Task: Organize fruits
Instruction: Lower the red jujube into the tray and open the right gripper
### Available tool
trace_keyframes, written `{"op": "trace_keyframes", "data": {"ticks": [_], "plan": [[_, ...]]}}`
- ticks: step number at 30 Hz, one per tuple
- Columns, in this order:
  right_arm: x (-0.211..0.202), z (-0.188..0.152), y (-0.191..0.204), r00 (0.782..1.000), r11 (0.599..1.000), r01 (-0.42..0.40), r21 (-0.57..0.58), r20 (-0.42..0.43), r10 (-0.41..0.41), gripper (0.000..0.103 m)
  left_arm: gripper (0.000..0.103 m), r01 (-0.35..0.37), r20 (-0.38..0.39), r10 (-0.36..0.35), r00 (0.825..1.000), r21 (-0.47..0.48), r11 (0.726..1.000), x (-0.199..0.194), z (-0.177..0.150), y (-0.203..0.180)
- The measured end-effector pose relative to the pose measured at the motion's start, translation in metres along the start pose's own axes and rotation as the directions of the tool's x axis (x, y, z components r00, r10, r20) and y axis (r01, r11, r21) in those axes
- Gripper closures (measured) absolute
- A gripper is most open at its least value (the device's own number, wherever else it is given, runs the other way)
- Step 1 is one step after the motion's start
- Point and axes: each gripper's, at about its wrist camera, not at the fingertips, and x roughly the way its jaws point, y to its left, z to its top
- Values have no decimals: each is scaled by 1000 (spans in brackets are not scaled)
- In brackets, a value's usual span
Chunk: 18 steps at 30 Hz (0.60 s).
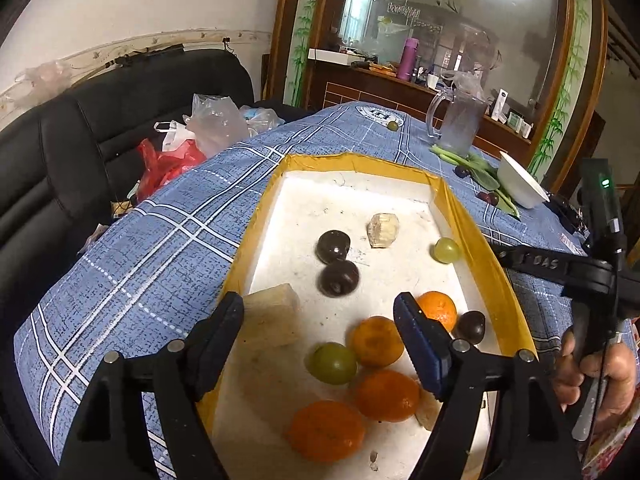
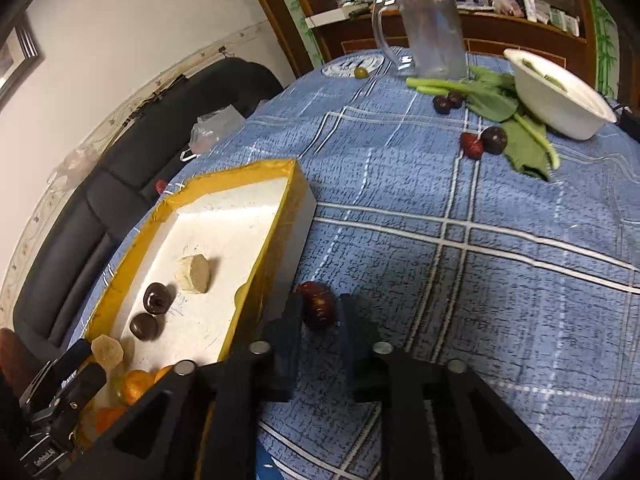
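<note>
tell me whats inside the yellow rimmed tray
Inside the tray: four oranges, two green grapes, three dark plums and pale chunks. The left hand-held gripper covers part of the near end.

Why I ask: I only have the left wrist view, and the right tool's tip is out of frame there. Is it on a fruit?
Observer: Yes, the right tool is closed on a dark red fruit.
Operator: Inside the box or outside?
Observer: Outside. The fruit is down at the blue cloth, just beside the box and its outer wall.
Operator: Is the white bowl empty? I only see its side.
Observer: No, the white bowl holds a few greenish pieces. I cannot tell what they are.
</note>
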Motion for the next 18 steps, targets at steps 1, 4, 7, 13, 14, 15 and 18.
{"op": "trace_keyframes", "data": {"ticks": [1,4,7,13,14,15,18], "plan": [[-4,1,0,1000,1000,9,0,11,-9,86,26,4,0,-4,1000,-3,1000,-1,0,1],[-23,1,-1,998,999,42,-4,48,-42,88,26,20,-4,-20,1000,-13,1000,-4,-1,1],[-37,2,-2,997,999,43,-2,67,-42,88,26,37,-11,-38,999,-28,999,-8,-2,1],[-11,1,7,1000,997,17,-78,-14,-18,75,26,54,-22,-55,998,-34,998,-13,-5,-2],[-5,0,10,1000,995,16,-97,-25,-18,67,26,52,-27,-53,998,-34,998,-12,-6,-2],[1,-1,14,999,993,15,-113,-38,-19,66,26,48,-28,-49,998,-35,998,-12,-6,-3],[11,1,16,999,992,27,-123,-22,-30,66,26,50,-19,-51,999,-32,998,-13,-4,-5]]}}
